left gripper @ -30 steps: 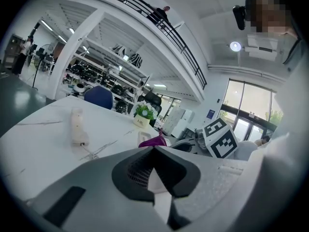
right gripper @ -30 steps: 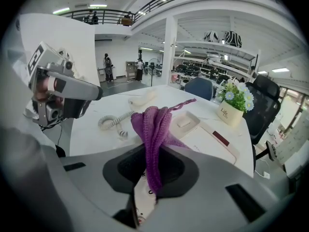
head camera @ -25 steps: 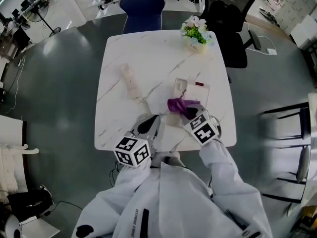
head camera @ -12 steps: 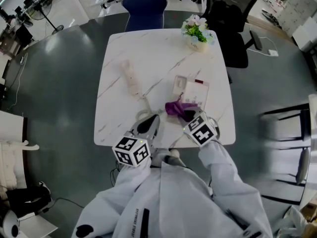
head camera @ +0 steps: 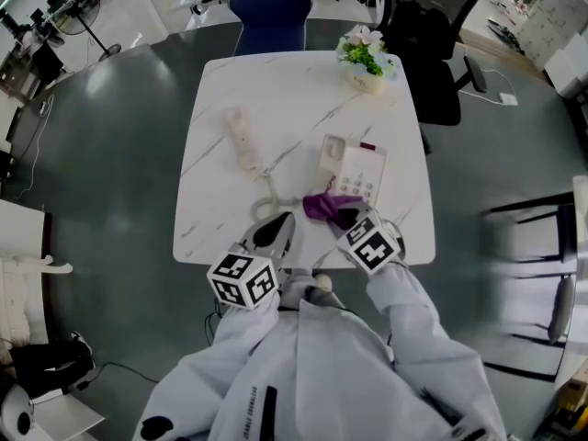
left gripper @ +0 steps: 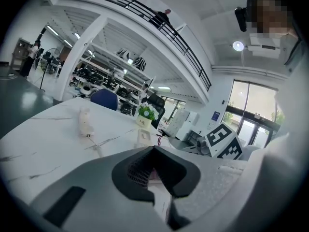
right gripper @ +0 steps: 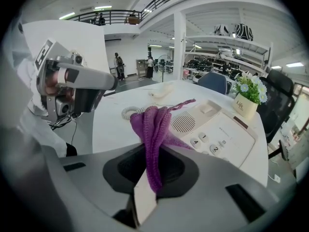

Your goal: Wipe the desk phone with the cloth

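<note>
The white desk phone point(head camera: 356, 171) lies on the marble table point(head camera: 220, 205), its keypad point(right gripper: 212, 146) bare. Its handset point(head camera: 241, 141) rests off the base to the left, joined by a coiled cord point(head camera: 265, 209). My right gripper point(head camera: 345, 215) is shut on a purple knitted cloth point(head camera: 322, 206), which hangs over the phone's near left corner. In the right gripper view the cloth point(right gripper: 153, 124) rises out of the right gripper point(right gripper: 145, 190) in front of the phone point(right gripper: 219, 129). My left gripper point(head camera: 276, 231) hovers at the table's near edge beside the cord, shut with nothing in it point(left gripper: 157, 190).
A small pot of flowers point(head camera: 366, 60) stands at the table's far right corner. A blue chair point(head camera: 268, 5) and a black office chair point(head camera: 424, 35) stand beyond the table. The floor around is dark grey.
My right gripper has drawn the cloth toward me and to the left, off the phone's face to its near left corner. The keypad now shows. The left gripper has stayed put.
</note>
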Action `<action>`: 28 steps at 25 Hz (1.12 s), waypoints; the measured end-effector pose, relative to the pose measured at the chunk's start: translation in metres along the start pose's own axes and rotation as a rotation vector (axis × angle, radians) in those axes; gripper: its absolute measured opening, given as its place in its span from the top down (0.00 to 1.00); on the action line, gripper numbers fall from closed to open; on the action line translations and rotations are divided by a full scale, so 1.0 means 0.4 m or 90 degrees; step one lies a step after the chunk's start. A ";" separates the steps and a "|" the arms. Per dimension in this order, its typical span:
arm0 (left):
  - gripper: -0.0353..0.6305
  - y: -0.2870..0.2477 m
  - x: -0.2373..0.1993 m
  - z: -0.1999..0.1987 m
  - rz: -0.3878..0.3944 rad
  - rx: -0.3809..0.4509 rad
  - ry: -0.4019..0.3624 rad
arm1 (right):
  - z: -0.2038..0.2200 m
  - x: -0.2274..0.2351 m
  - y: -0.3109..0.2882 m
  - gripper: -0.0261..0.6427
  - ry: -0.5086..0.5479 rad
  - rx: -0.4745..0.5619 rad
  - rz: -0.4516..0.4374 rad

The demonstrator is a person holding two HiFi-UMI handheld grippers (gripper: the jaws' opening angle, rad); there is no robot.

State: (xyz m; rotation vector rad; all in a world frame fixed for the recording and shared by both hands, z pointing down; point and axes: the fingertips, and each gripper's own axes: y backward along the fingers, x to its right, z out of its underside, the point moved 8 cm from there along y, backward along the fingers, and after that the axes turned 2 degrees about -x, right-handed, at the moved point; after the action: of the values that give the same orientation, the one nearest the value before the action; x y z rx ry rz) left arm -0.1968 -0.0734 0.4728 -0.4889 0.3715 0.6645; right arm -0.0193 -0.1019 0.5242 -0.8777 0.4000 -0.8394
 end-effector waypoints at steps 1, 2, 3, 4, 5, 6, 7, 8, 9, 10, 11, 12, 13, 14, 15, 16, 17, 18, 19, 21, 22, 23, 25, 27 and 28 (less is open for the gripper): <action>0.95 0.003 0.001 0.001 -0.001 0.000 0.000 | 0.001 -0.003 0.000 0.90 0.000 0.000 -0.002; 0.95 0.005 0.002 0.003 -0.002 0.001 0.001 | 0.002 -0.005 0.000 0.90 0.000 -0.001 -0.004; 0.95 0.007 0.002 0.004 -0.003 0.002 0.001 | 0.002 -0.007 -0.001 0.90 0.001 -0.002 -0.005; 0.95 0.009 0.003 0.005 -0.004 0.003 0.002 | 0.003 -0.009 -0.001 0.90 0.002 -0.004 -0.008; 0.95 0.010 0.005 0.006 -0.006 0.004 0.003 | 0.004 -0.012 -0.001 0.90 0.003 -0.005 -0.010; 0.95 0.012 0.007 0.007 -0.007 0.004 0.003 | 0.005 -0.014 0.000 0.90 0.004 -0.007 -0.014; 0.95 0.014 0.010 0.008 -0.008 0.005 0.003 | 0.007 -0.017 0.000 0.90 0.005 -0.009 -0.017; 0.95 0.015 0.012 0.010 -0.010 0.006 0.004 | 0.009 -0.020 0.000 0.90 0.006 -0.010 -0.020; 0.95 0.016 0.013 0.012 -0.011 0.007 0.003 | 0.012 -0.023 0.000 0.90 0.009 -0.012 -0.023; 0.95 0.018 0.014 0.014 -0.013 0.008 0.003 | 0.014 -0.027 -0.001 0.90 0.011 -0.013 -0.026; 0.95 0.020 0.015 0.015 -0.015 0.010 0.003 | 0.016 -0.031 -0.002 0.90 0.011 -0.015 -0.030; 0.95 0.023 0.016 0.015 -0.017 0.011 0.002 | 0.018 -0.035 -0.001 0.90 0.011 -0.017 -0.034; 0.95 0.027 0.018 0.015 -0.019 0.012 0.002 | 0.019 -0.040 0.000 0.90 0.009 -0.019 -0.038; 0.95 0.030 0.019 0.015 -0.021 0.013 0.002 | 0.021 -0.044 0.001 0.90 0.007 -0.020 -0.043; 0.95 0.032 0.021 0.015 -0.023 0.015 0.002 | 0.024 -0.047 0.002 0.90 0.003 -0.020 -0.049; 0.95 0.033 0.022 0.016 -0.024 0.017 0.001 | 0.027 -0.048 0.004 0.90 -0.002 -0.018 -0.056; 0.95 0.034 0.025 0.016 -0.025 0.019 0.000 | 0.030 -0.049 0.006 0.90 -0.006 -0.014 -0.062; 0.95 0.034 0.027 0.016 -0.025 0.020 0.000 | 0.032 -0.050 0.010 0.90 -0.010 -0.010 -0.066; 0.95 0.035 0.030 0.017 -0.026 0.021 -0.001 | 0.035 -0.049 0.014 0.90 -0.013 -0.005 -0.069; 0.95 0.036 0.037 0.018 -0.026 0.024 -0.003 | 0.039 -0.043 0.020 0.90 -0.024 0.016 -0.074; 0.95 0.035 0.039 0.018 -0.025 0.026 -0.004 | 0.041 -0.040 0.024 0.90 -0.035 0.027 -0.079; 0.95 0.035 0.041 0.017 -0.025 0.028 -0.005 | 0.044 -0.038 0.028 0.90 -0.049 0.037 -0.085; 0.95 0.036 0.045 0.011 -0.023 0.033 -0.008 | 0.049 -0.035 0.040 0.90 -0.078 0.057 -0.098; 0.95 0.038 0.051 0.003 -0.021 0.037 -0.014 | 0.054 -0.032 0.057 0.90 -0.100 0.082 -0.105; 0.95 0.038 0.054 -0.001 -0.021 0.039 -0.018 | 0.055 -0.029 0.067 0.90 -0.107 0.098 -0.107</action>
State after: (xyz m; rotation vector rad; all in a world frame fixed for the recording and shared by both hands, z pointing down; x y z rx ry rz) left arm -0.1911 -0.0525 0.4574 -0.4259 0.3560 0.6262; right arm -0.0001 -0.0720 0.5154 -0.8398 0.1135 -0.9297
